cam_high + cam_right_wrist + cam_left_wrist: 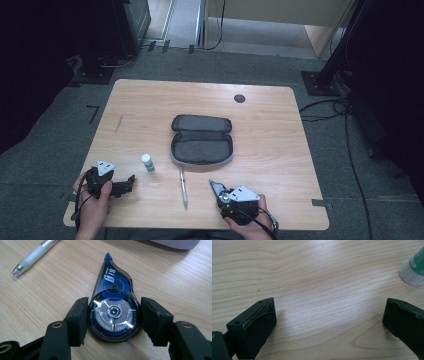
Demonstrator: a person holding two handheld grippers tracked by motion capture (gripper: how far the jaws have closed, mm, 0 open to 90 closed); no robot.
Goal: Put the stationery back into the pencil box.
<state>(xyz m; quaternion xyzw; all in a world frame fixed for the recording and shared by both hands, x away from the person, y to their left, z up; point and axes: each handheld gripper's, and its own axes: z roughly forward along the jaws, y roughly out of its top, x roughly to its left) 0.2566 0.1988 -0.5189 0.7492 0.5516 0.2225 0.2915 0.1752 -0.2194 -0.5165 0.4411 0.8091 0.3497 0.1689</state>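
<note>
My right gripper (113, 322) sits at the near edge of the table (280, 130), right of the middle, and its jaws are clamped on the round end of a blue correction tape dispenser (113, 312), one pad against each side of the wheel housing. The dispenser lies flat on the wood with its pointed tip aimed away from me, toward the far side. In the high view I see the same gripper (220, 192) in my right hand (250, 220).

My left gripper (127, 182) rests near the left corner of the near edge, held in my left hand (92, 202). Its jaws stand wide apart with bare wood between them.

A little farther out, a pen (183, 186) lies between the two grippers, pointing near to far. Just left of it and slightly farther, a small white glue stick (148, 163) with a green label stands upright.

Beyond those, in the middle of the table, a grey pencil case (202, 140) lies unzipped and open.
</note>
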